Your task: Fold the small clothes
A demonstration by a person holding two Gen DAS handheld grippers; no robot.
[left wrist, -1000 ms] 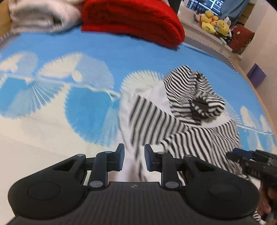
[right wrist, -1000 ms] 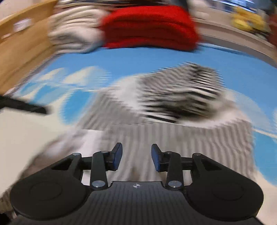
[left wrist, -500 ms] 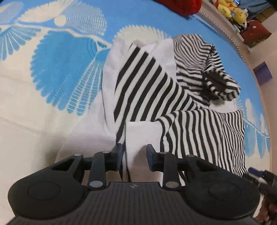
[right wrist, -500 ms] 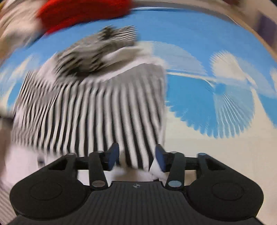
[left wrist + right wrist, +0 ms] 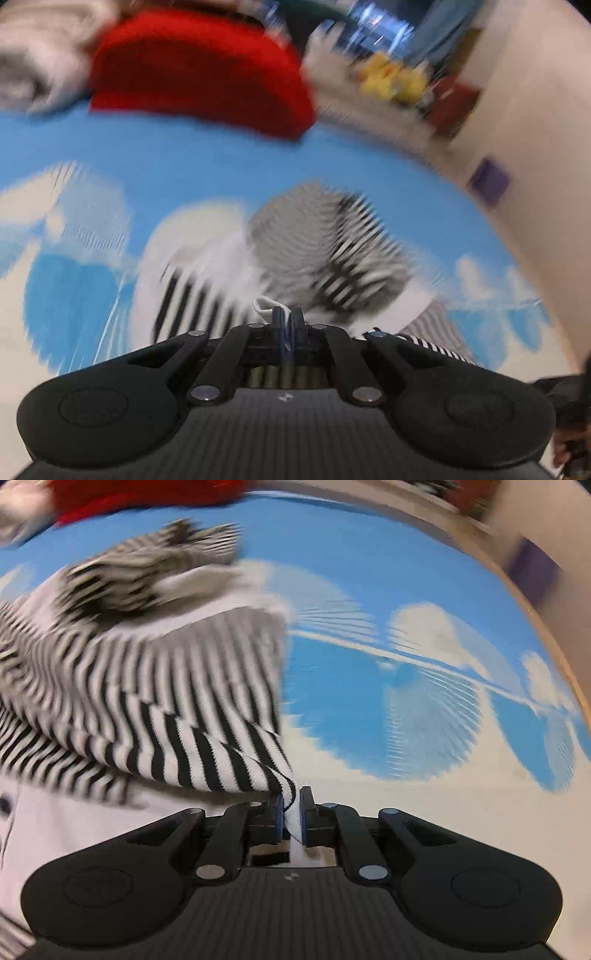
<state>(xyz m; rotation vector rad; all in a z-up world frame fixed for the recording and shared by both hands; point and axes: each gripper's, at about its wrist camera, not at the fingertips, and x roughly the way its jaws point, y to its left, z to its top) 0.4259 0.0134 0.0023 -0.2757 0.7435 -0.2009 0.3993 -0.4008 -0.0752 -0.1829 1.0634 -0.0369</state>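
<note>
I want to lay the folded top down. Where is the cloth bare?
Bare: the blue and white cloth right of the striped top, up to the wooden rim. Crowded: the far edge, with the red pile and grey pile.

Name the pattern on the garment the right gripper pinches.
Black and white stripes on the garment, clearest in the right wrist view.

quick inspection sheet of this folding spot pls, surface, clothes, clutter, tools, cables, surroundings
surface: blue and white patterned cover, blurred
job's things: black and white striped garment, crumpled, its near edge lifted
clutter: red folded cloth and grey cloth at the far edge
grippers: left tool shut on white fabric; right tool just closed on the striped hem
cables: nothing seen
surroundings: yellow soft toys on a ledge, purple box by the wall
</note>
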